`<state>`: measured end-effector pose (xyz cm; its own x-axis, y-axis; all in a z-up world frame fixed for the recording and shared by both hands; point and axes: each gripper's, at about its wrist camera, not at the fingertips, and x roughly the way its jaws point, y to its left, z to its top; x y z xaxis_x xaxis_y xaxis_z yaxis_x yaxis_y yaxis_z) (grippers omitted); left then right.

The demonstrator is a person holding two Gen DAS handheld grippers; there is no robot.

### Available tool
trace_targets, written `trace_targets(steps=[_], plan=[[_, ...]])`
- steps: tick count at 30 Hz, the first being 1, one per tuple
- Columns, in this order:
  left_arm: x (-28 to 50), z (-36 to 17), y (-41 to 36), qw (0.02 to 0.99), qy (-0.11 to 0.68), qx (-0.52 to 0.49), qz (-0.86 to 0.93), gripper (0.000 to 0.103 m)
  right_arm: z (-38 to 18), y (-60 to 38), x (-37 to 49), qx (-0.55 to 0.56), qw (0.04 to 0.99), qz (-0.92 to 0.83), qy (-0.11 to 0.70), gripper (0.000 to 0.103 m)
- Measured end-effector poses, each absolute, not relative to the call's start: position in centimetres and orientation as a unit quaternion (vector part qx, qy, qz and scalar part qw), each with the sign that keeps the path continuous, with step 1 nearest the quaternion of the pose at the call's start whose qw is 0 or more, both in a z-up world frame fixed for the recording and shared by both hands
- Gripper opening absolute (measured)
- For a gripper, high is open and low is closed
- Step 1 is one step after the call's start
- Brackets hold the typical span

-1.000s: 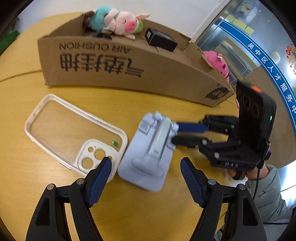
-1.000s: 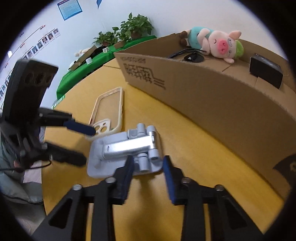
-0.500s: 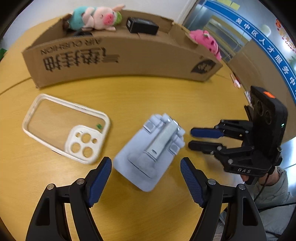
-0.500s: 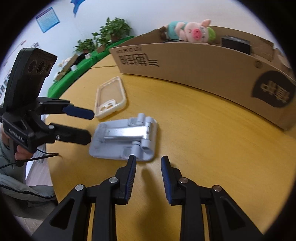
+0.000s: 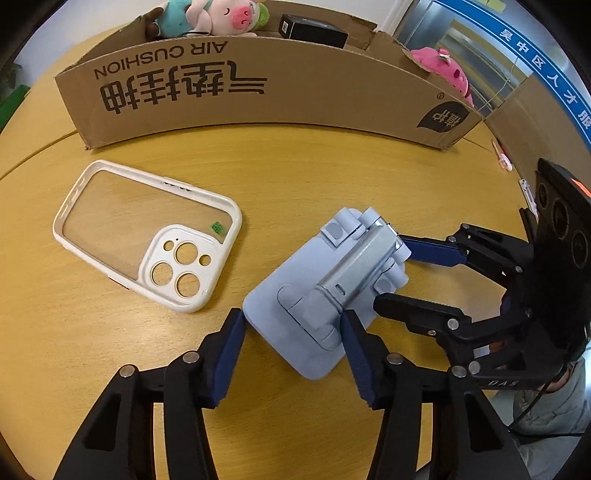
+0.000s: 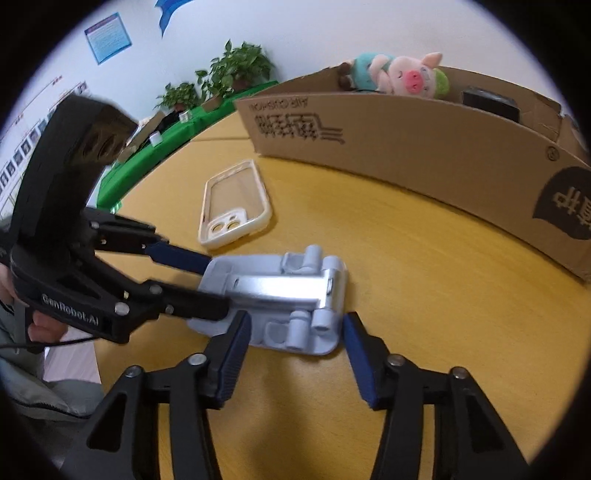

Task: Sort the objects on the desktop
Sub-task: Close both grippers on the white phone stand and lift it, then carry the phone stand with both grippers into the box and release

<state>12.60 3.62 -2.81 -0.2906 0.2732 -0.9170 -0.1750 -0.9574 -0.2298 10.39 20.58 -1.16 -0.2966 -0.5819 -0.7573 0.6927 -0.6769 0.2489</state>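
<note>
A pale blue folding phone stand point(image 5: 325, 291) lies flat on the yellow table point(image 5: 332, 162). My left gripper point(image 5: 293, 317) straddles its base end, and its jaws are closing. The blue pads point(image 5: 229, 354) sit right at the stand's edges, with no firm press visible. My right gripper point(image 6: 295, 319) straddles the hinge end of the stand point(image 6: 280, 295) with its jaws opening and its pads just off the sides. Each view also shows the other tool: the right gripper point(image 5: 389, 273) and the left gripper point(image 6: 216, 284). A white phone case point(image 5: 147, 236) lies to the left.
A long cardboard box point(image 5: 258, 85) stands across the back of the table. It holds a pig plush point(image 5: 218, 16), a black box point(image 5: 314, 31) and a pink plush point(image 5: 443, 70). A person's hand point(image 6: 44, 328) grips the left tool. A green surface with plants point(image 6: 229, 70) lies beyond.
The left jaws have narrowed around the stand's base. The right gripper pulled back from the hinge end, then returned with its jaws wider. The stand has turned a little on the table.
</note>
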Motion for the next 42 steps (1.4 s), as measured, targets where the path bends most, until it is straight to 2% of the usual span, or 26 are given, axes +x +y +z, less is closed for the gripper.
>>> trace_targets(steps=[3, 17, 29, 41, 42], plan=[[13.0, -3.0, 3.7, 0.138, -0.037, -0.567, 0.811, 0.057, -1.1, 20.6, 10.6, 0.438, 0.386, -0.809, 0.071, 0.043], [12.9, -2.0, 5.6, 0.174, -0.014, -0.542, 0.822, 0.055, -0.9, 22.8, 11.7, 0.425, 0.36, -0.829, 0.047, 0.041], [9.5, 5.3, 7.1, 0.215, 0.013, -0.463, 0.86, 0.055, 5.7, 24.8, 10.4, 0.342, 0.314, -0.885, 0.039, 0.041], [0.7, 10.0, 8.1, 0.226, 0.044, -0.423, 0.876, 0.052, 9.2, 25.5, 2.4, 0.296, 0.287, -0.911, 0.019, 0.041], [-0.2, 10.2, 8.0, 0.226, 0.043, -0.422, 0.877, 0.047, 9.4, 25.5, 1.7, 0.295, 0.287, -0.911, 0.018, 0.041]])
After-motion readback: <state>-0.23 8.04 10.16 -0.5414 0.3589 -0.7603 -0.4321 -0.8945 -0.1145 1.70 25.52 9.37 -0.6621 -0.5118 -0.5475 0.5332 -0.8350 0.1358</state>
